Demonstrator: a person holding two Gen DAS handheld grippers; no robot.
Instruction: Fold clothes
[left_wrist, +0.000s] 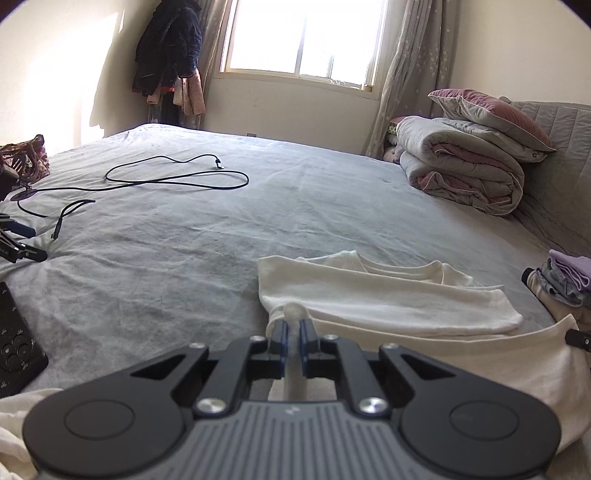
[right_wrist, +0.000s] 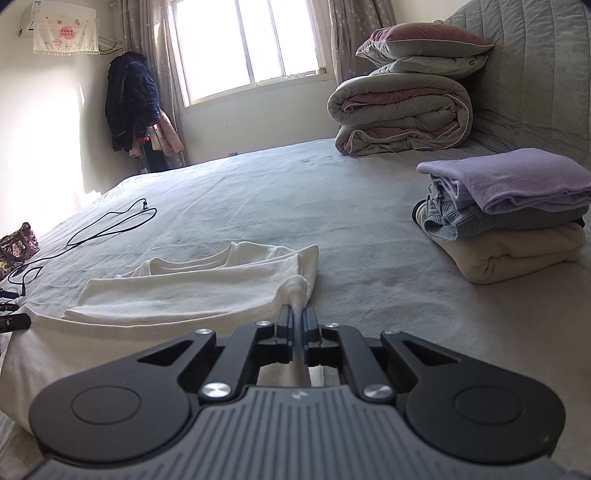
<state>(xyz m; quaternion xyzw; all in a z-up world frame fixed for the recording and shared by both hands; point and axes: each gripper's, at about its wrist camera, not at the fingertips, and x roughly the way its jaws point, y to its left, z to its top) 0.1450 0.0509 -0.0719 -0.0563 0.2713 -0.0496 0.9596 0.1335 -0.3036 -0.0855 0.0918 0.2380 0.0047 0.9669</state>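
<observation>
1. Bedding first: a wide bed (left_wrist: 221, 229) with a grey sheet fills both views and serves as the folding surface, its middle left bare for the work.
2. Rolled quilts and pillows (right_wrist: 402, 110) are piled at the far right against the headboard, out of the way.
3. A cream-white shirt (left_wrist: 388, 299) lies at the near edge of the bed, just in front of both grippers. Its sleeves are already folded across the body, so it forms a long flat band with the neckline on the far side. The fabric looks soft, thick and slightly wrinkled.
4. A stack of folded clothes (right_wrist: 517, 214), lilac on top, then grey-blue, then cream, sits to the right of the shirt, likely the finished pile.
5. The left gripper (left_wrist: 291, 325) is pinching the shirt's near left corner, and cloth bunches up between its pressed-together fingers.
6. The right gripper (right_wrist: 297, 317) is pinching the near right corner the same way, probably so both corners can travel together for the next fold.
7. A black cable (left_wrist: 177, 177) loops on the far left of the sheet, well apart from the shirt.
</observation>
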